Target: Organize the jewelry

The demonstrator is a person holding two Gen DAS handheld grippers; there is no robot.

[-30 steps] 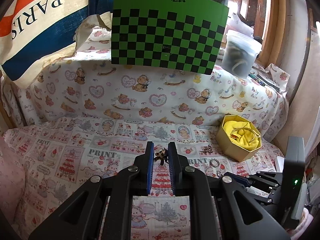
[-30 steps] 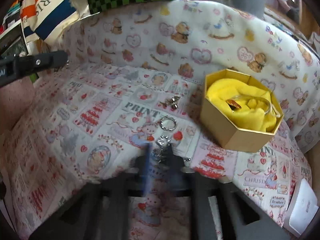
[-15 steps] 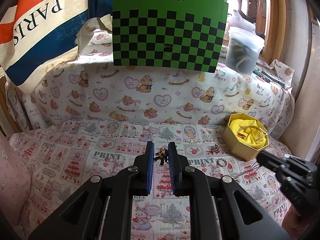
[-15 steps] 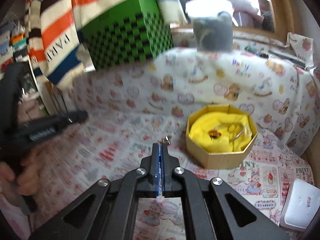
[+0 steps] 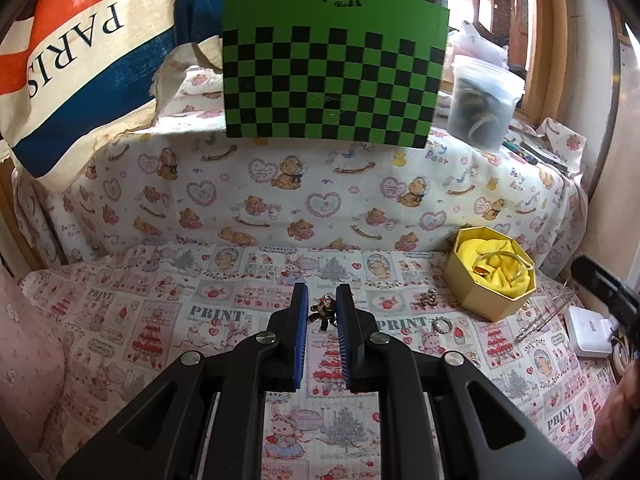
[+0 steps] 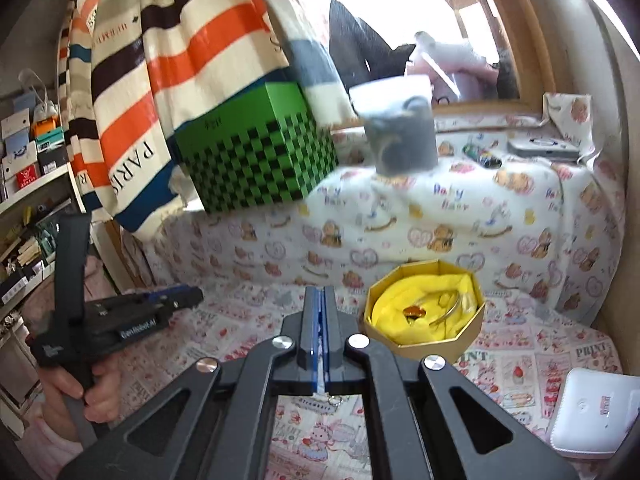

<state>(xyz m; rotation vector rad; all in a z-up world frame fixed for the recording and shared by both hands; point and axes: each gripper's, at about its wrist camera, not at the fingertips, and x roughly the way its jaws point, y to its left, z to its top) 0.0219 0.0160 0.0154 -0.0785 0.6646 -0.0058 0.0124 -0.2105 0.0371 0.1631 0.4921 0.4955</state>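
Note:
My left gripper hovers over the printed cloth, its blue pads closed on a small brown charm. It also shows in the right wrist view as the left gripper, held by a hand. My right gripper is shut on a thin silver chain that hangs under its pads. From the left, the right gripper is at the right edge with the chain dangling. A gold octagonal box, lined with yellow cloth, holds a bangle and an amber piece. It sits just right of the right gripper.
A silver ring and a small metal cluster lie on the cloth left of the box. A white device lies at the front right. Behind, a cloth-covered ledge carries a green checkerboard and a plastic tub.
My right gripper has closed on the chain and lifted it off the cloth, tipping upward. In the left view it moved from the lower right up to the right edge. The left gripper stayed put.

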